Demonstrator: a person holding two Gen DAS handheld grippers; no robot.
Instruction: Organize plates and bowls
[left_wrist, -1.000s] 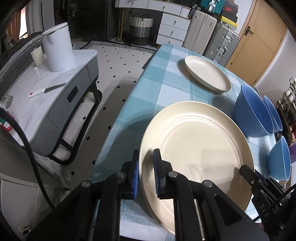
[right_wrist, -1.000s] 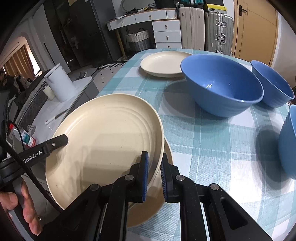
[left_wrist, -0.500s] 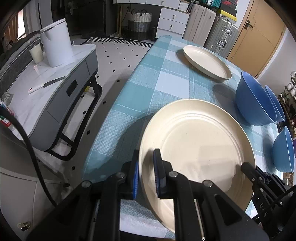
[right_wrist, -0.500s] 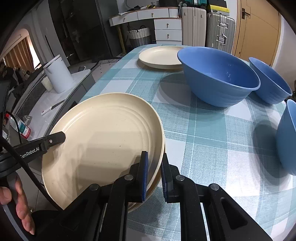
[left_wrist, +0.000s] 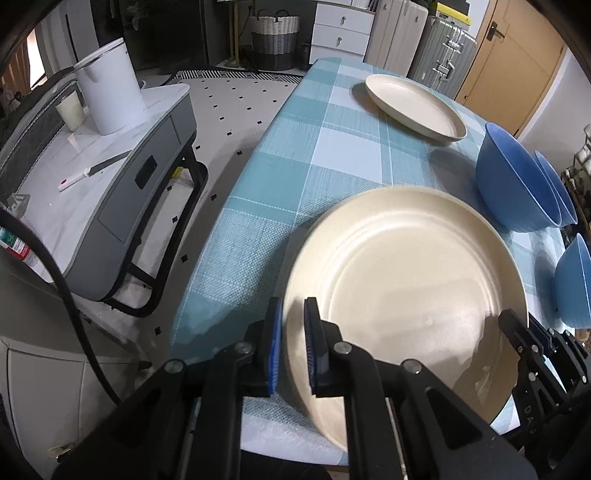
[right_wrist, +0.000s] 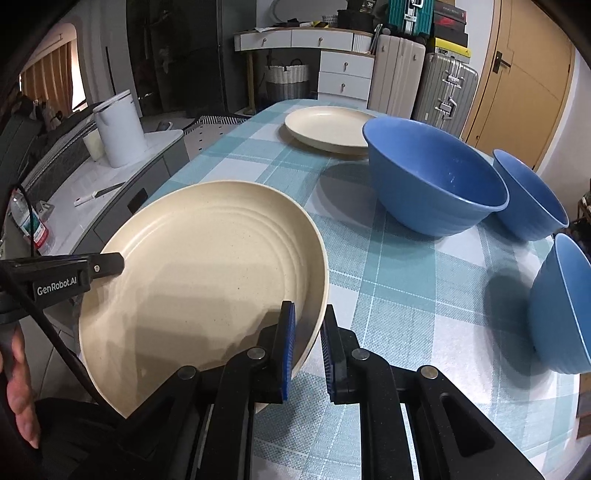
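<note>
A large cream plate (left_wrist: 406, 288) lies low over the near end of the blue checked table (right_wrist: 399, 295). My left gripper (left_wrist: 293, 306) has the plate's left rim between its blue pads, and its jaws are closing on it. My right gripper (right_wrist: 308, 310) is shut on the opposite rim of the same cream plate (right_wrist: 207, 266). A cream sliver of another plate (right_wrist: 258, 406) shows under it. A second cream plate (right_wrist: 328, 125) sits at the far end. Three blue bowls stand on the right: a large bowl (right_wrist: 432, 177), a middle bowl (right_wrist: 528, 188) and a near bowl (right_wrist: 565, 302).
Left of the table stands a grey side cart (left_wrist: 122, 192) with a white kettle (left_wrist: 110, 92), a cup and a knife. The held plate overhangs the table's near edge. A person's hand (right_wrist: 18, 387) holds the left gripper's handle. Suitcases and drawers stand behind the table.
The held plate has tipped flatter and sunk onto the plate beneath it, which showed clearly under its rim a second ago and is almost hidden now. Both grippers kept their hold.
</note>
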